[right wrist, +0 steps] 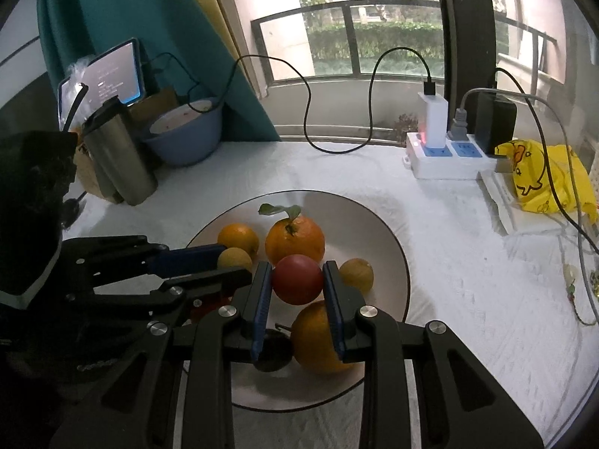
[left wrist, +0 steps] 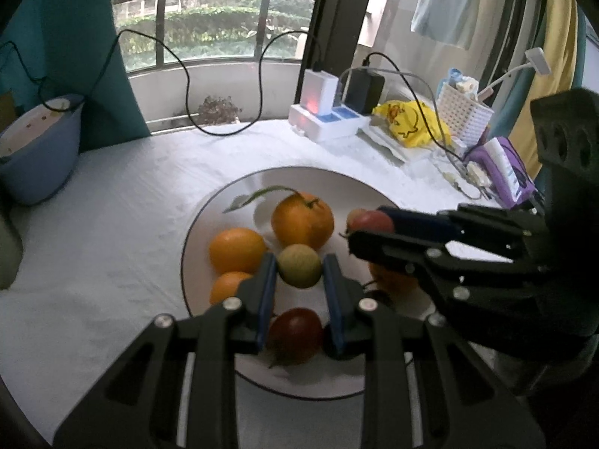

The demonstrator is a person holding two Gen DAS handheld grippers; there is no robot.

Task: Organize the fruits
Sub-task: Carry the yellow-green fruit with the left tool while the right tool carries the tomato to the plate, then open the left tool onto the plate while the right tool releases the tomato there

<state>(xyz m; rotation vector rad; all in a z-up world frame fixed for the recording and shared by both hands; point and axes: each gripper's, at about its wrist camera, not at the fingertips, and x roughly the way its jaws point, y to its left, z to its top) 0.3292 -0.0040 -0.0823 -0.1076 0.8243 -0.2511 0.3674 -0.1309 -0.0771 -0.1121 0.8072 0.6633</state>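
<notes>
A round white plate (left wrist: 232,202) (right wrist: 389,239) on the white cloth holds several oranges, small yellow-green fruits and red fruits. My left gripper (left wrist: 299,271) is shut on a small yellow-green fruit (left wrist: 300,266) over the plate; the same fruit shows in the right wrist view (right wrist: 234,259). My right gripper (right wrist: 297,280) is shut on a red fruit (right wrist: 297,280), also seen in the left wrist view (left wrist: 370,220). A leafy orange (left wrist: 302,219) (right wrist: 295,241) sits at the plate's middle. A dark red fruit (left wrist: 295,335) lies under the left gripper.
A blue basin (right wrist: 183,134) and a steel tumbler (right wrist: 119,153) stand at the back left. A power strip with chargers (right wrist: 449,153), a yellow duck bag (right wrist: 539,176) and a white basket (left wrist: 464,112) crowd the right. Black cables (right wrist: 337,146) trail across the back.
</notes>
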